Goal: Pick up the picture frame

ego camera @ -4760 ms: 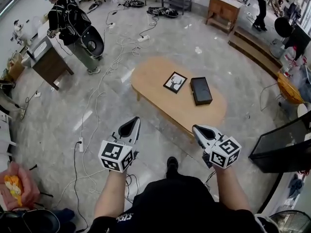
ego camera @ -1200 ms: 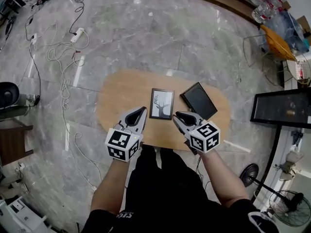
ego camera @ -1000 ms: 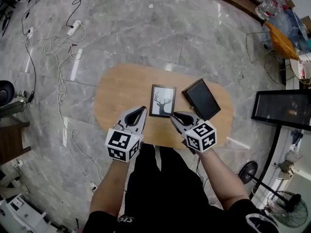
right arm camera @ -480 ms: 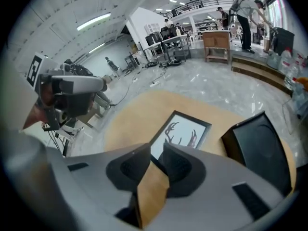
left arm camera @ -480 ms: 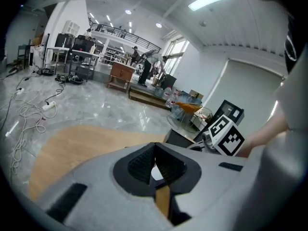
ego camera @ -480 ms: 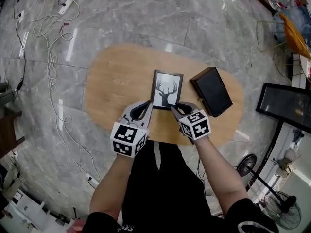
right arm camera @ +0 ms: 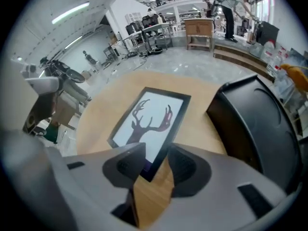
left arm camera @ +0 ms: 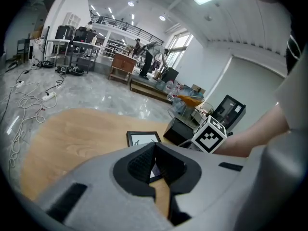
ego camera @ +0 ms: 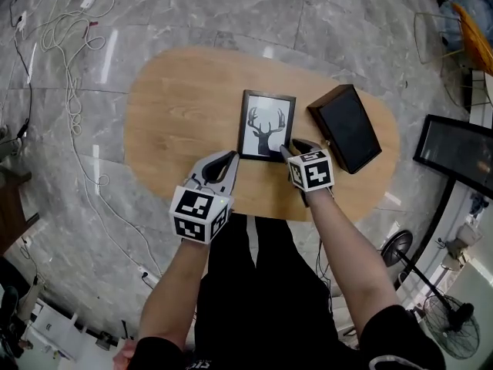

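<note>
**Right claw spread over frame corner, left claw clenched**

Head view: The picture frame [ego camera: 266, 125], a black-rimmed antler print, is seen lying flat on the oval wooden tabletop [ego camera: 177, 114]. A black box [ego camera: 347, 128] is seen just beside it on the right. The right claw [ego camera: 293, 146] is held at the frame's near right corner. The left claw [ego camera: 223, 163] is held over the tabletop's near edge, just beside the frame's near left corner. Cables [ego camera: 54, 29] are seen on the marble floor [ego camera: 231, 14].

Left gripper view: The left claw [left arm camera: 155, 150] is seen clenched, with nothing gripped. The picture frame [left arm camera: 140, 137] is seen beyond the tips, with the black box [left arm camera: 180, 131] and the right claw's marker cube [left arm camera: 210, 134] to its right.

Right gripper view: The right claw [right arm camera: 156, 165] is seen released, and its jaws have just been opening. The near corner of the picture frame [right arm camera: 151, 119] is taken in between them. Pad contact with the frame cannot be told.
</note>
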Tool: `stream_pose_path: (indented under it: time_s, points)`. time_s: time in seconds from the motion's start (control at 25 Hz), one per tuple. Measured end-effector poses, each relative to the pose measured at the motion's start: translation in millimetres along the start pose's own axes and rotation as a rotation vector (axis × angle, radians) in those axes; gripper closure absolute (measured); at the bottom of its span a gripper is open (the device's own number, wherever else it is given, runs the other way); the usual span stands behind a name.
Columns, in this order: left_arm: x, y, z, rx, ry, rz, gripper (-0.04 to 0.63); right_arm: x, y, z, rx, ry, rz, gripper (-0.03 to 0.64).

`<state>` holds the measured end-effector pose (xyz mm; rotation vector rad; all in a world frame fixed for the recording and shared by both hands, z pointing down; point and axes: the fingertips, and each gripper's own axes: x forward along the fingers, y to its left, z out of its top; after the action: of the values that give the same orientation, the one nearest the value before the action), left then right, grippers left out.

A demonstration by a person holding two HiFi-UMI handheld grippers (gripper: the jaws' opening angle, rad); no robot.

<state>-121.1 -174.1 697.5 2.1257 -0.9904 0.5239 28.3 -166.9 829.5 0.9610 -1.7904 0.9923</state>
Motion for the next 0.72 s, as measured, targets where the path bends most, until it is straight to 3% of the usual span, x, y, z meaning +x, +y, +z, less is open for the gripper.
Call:
stream_pose_path:
  time_s: [0.24,0.72]
  points:
    - [6.7,6.1,-8.8,-0.011,0.013,-0.001,0.586,18.2,-17.3,-11.7,0.098,0.025,-0.029,0.466]
    - [6.0,10.8,-5.9,-0.017,0.017,0.005,0.586,30.7,-17.3,-16.7,0.104,0.125,-0.139,0.499]
